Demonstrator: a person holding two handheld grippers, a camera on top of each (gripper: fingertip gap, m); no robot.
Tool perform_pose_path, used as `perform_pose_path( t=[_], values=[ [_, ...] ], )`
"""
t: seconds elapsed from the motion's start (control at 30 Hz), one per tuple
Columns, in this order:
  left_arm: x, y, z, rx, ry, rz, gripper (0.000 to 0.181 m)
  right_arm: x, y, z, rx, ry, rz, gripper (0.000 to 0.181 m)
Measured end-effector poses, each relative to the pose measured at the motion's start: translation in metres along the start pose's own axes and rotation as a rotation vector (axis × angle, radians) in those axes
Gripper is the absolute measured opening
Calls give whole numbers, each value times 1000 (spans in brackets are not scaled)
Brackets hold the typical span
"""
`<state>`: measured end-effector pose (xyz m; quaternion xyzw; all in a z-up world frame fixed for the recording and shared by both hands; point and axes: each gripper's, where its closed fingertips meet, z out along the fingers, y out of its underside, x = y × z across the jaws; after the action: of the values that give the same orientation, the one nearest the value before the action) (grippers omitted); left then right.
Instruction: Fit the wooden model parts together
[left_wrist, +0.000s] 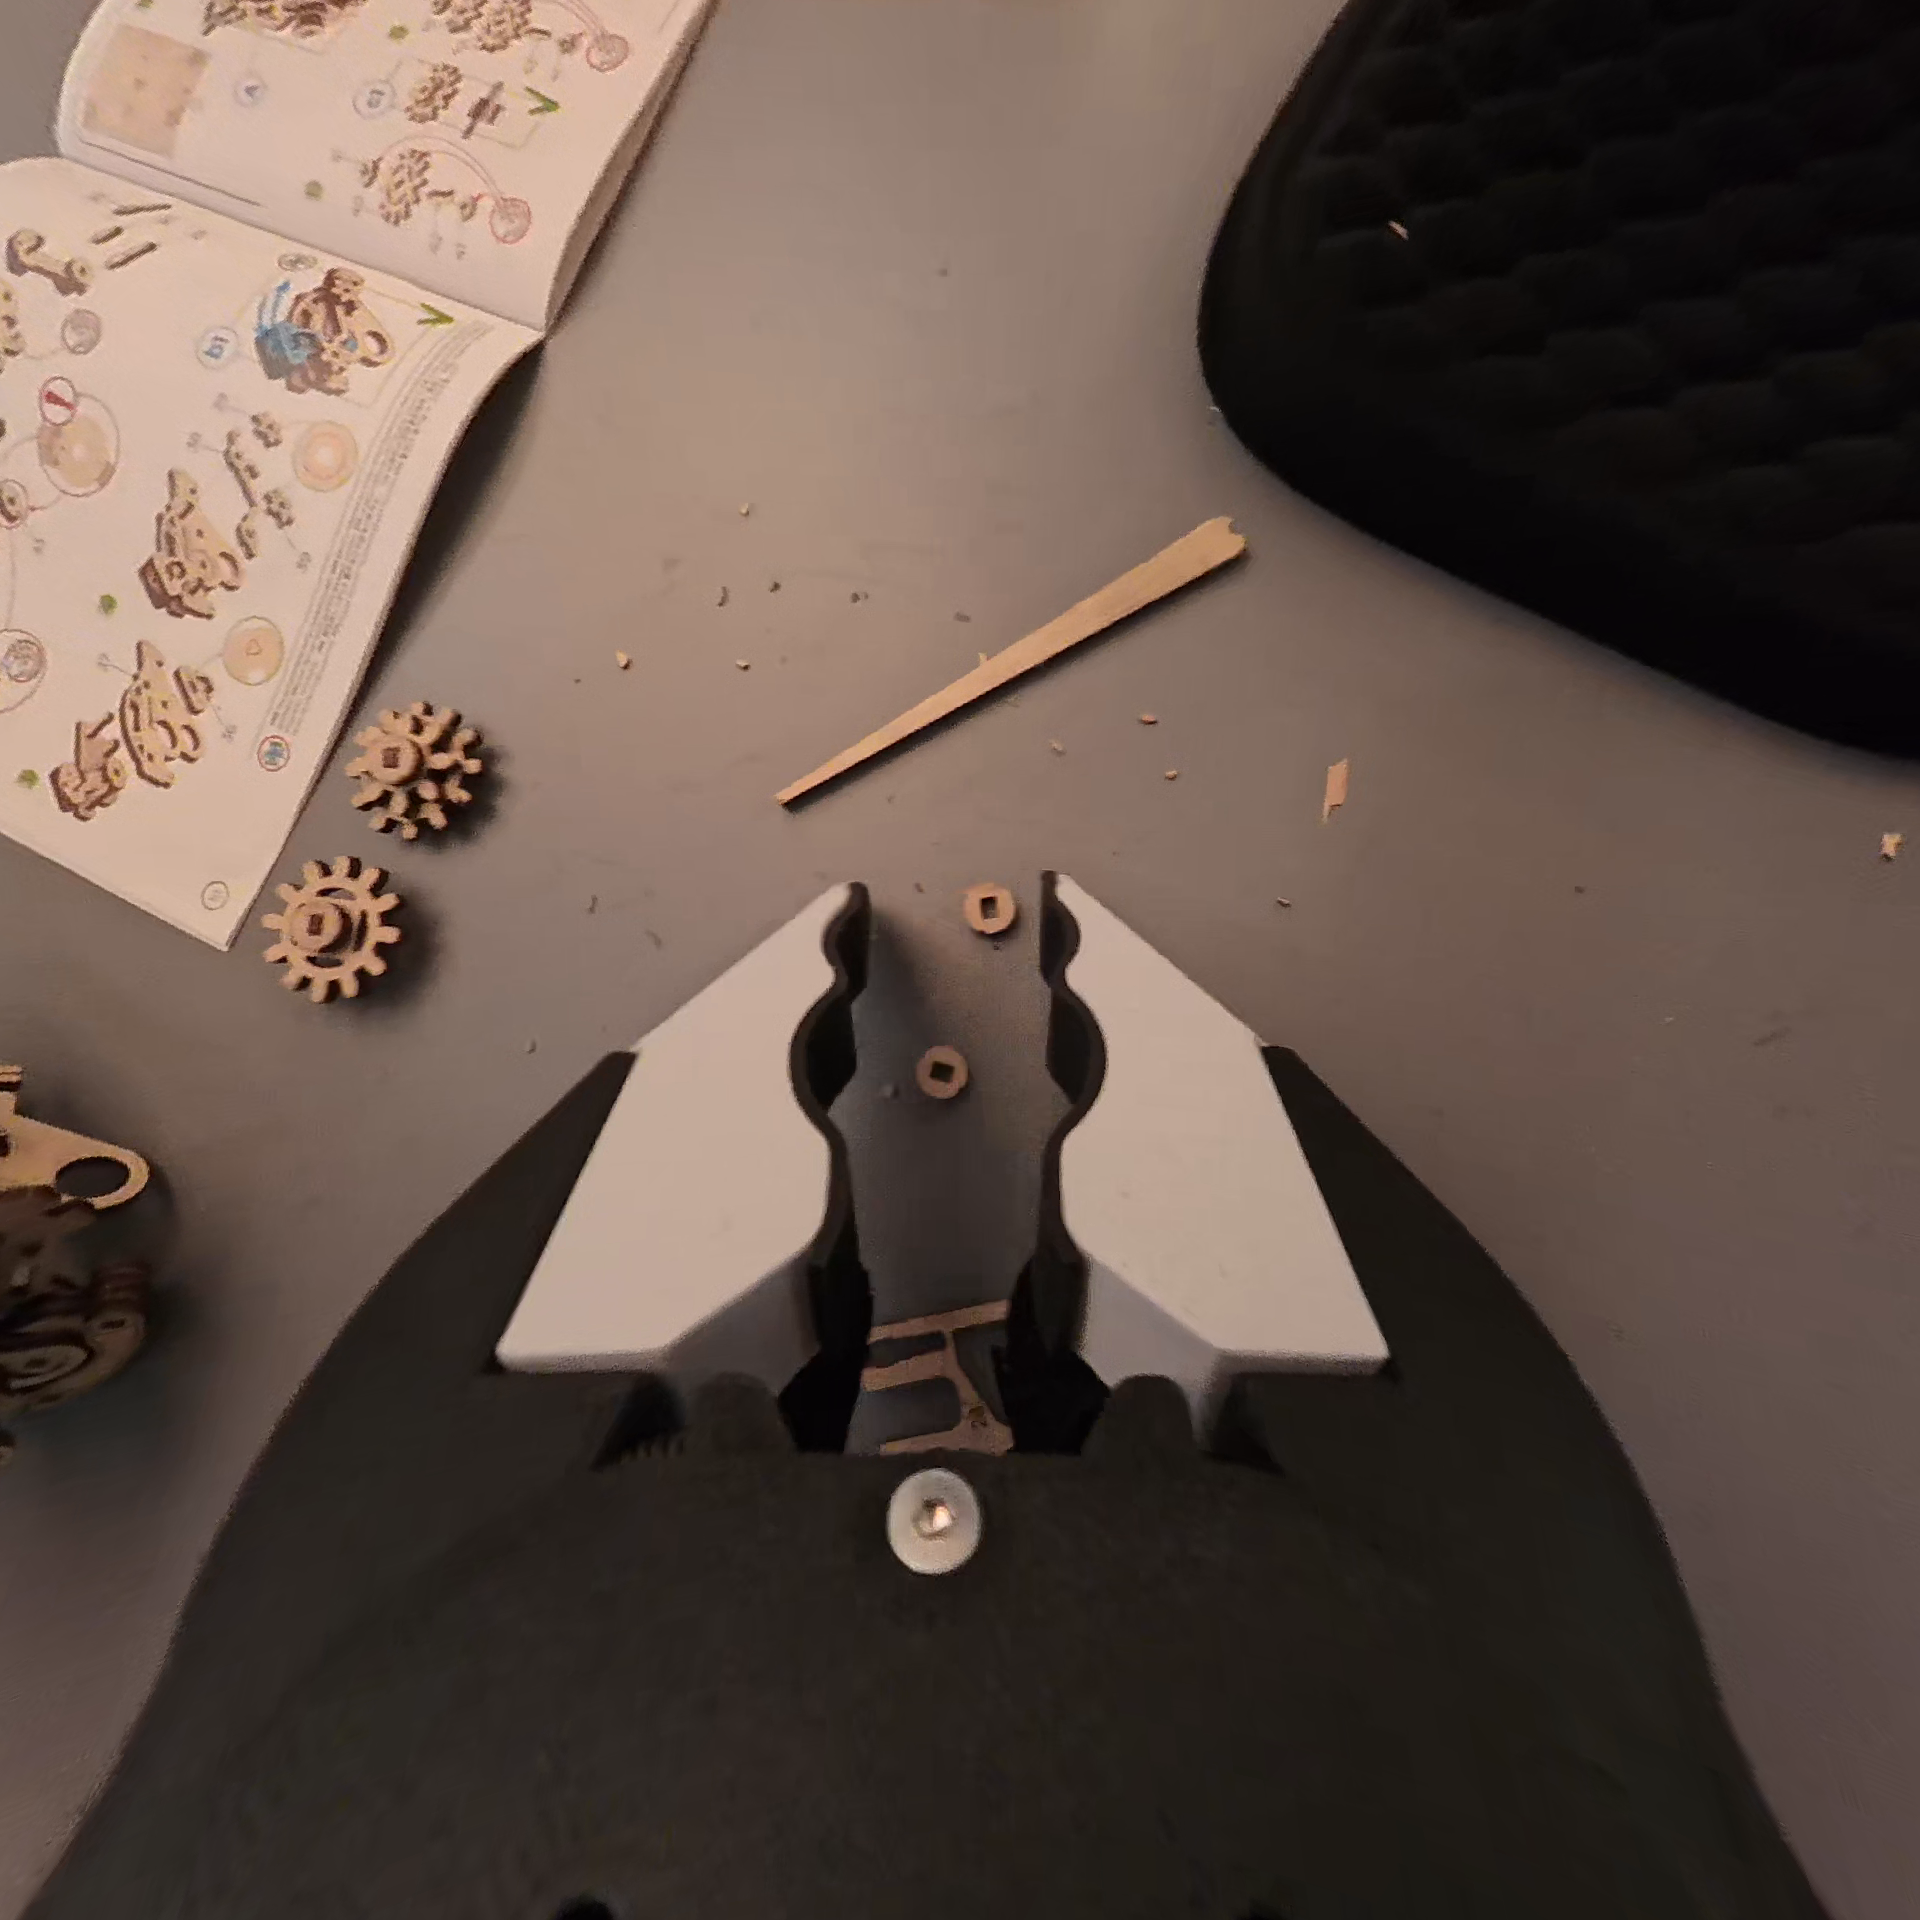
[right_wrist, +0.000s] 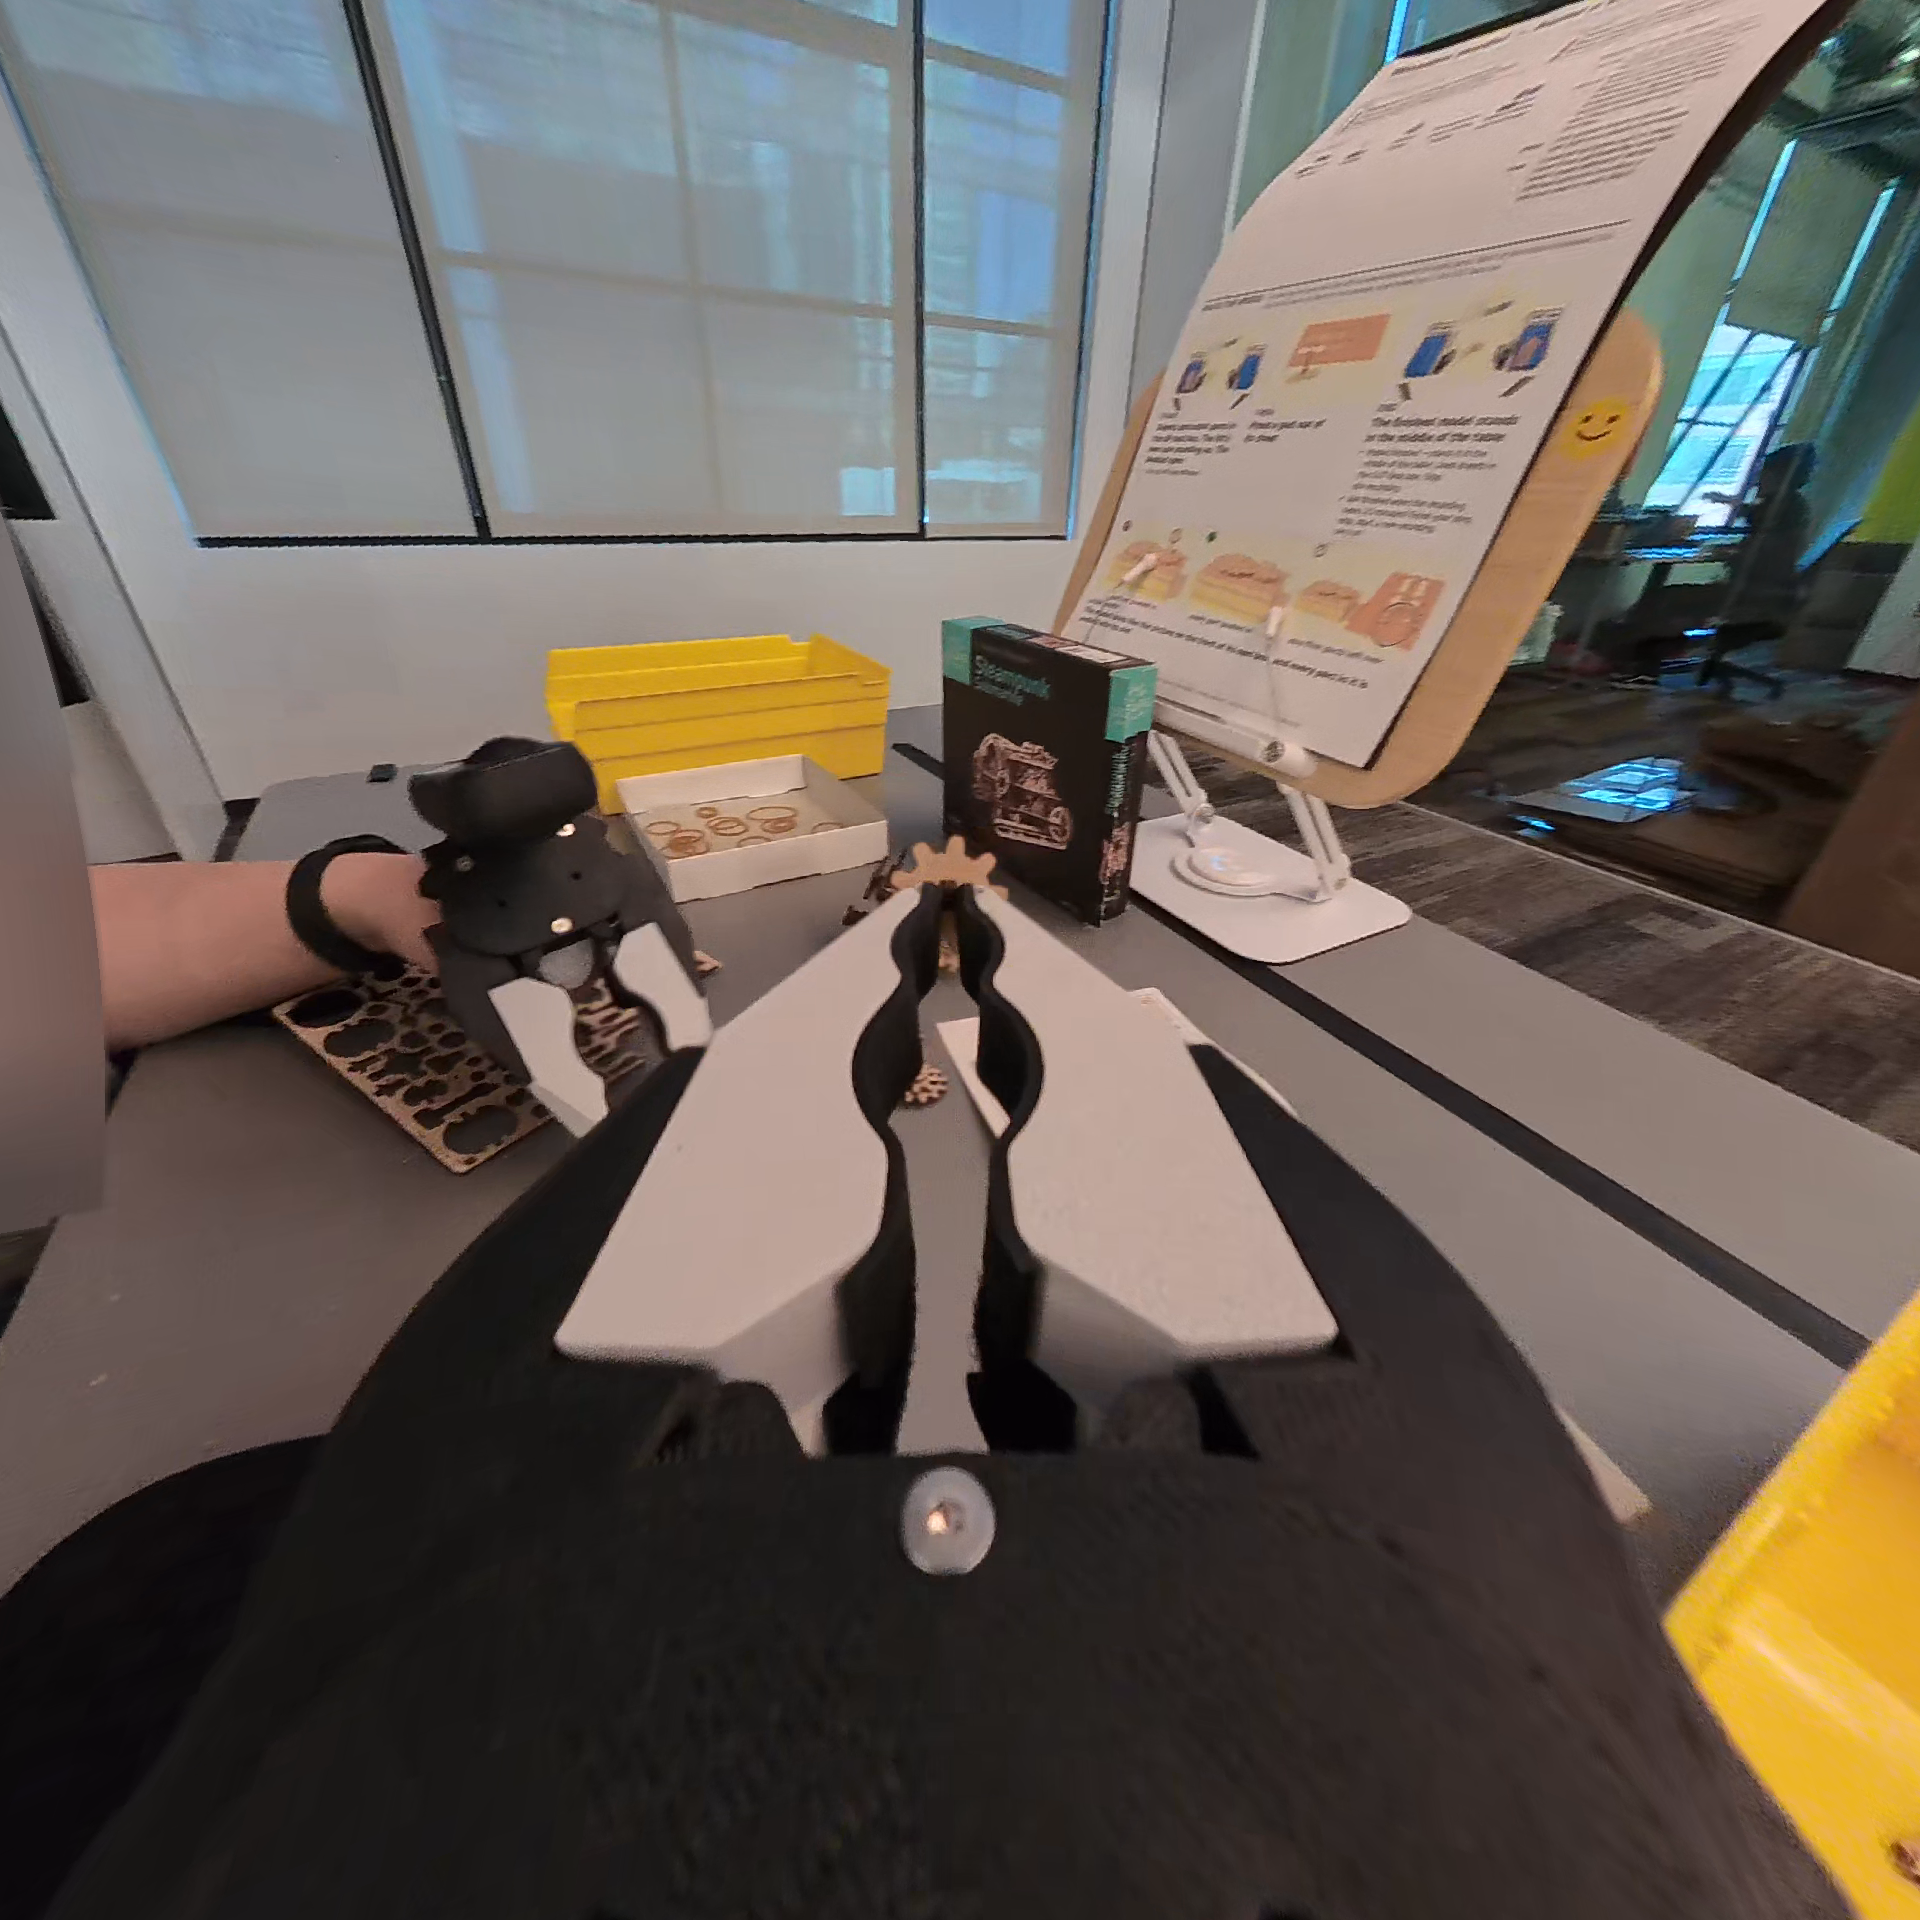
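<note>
My left gripper (left_wrist: 951, 883) is open and empty, pointing down at the grey table. Two small wooden washers lie there, one (left_wrist: 988, 907) by its tips, one (left_wrist: 942, 1071) between its fingers. Two wooden gears (left_wrist: 414, 767) (left_wrist: 330, 928) lie to the left, and a part-built wooden model (left_wrist: 62, 1247) sits at the left edge. My right gripper (right_wrist: 943, 883) is shut on a small wooden gear (right_wrist: 945, 864), held above the table. The left gripper also shows in the right wrist view (right_wrist: 613, 1070), above a punched wooden sheet (right_wrist: 416, 1070).
An open instruction booklet (left_wrist: 208, 416) lies far left. A wooden splinter (left_wrist: 1013, 665) and chips lie ahead. A black cushion (left_wrist: 1610, 312) fills the far right. The right wrist view shows a white tray of rings (right_wrist: 748, 826), yellow bins (right_wrist: 717, 707), a black box (right_wrist: 1044, 769) and an instruction stand (right_wrist: 1382, 468). My right tips are about 25 cm from the wooden splinter (left_wrist: 1013, 665), my left tips only 4 cm.
</note>
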<state>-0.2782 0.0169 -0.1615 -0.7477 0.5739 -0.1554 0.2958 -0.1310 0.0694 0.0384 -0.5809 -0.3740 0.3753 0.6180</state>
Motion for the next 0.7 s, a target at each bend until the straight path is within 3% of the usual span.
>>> perform_pose_path(
  t=[0.03,0.23,0.47,0.7],
  values=[
    [-3,-2,-2,14,-3,-19,35,-3,0,0,1,-24,14,2],
    [-3,-25,-20,183,114,-167,34,-16,-12,-5,77,-170,158,1],
    [-5,-45,-40,347,207,-262,32,-14,-3,-3,33,-169,162,2],
    [-6,-44,-38,345,208,-276,29,-8,3,-2,3,-132,142,2]
  ],
)
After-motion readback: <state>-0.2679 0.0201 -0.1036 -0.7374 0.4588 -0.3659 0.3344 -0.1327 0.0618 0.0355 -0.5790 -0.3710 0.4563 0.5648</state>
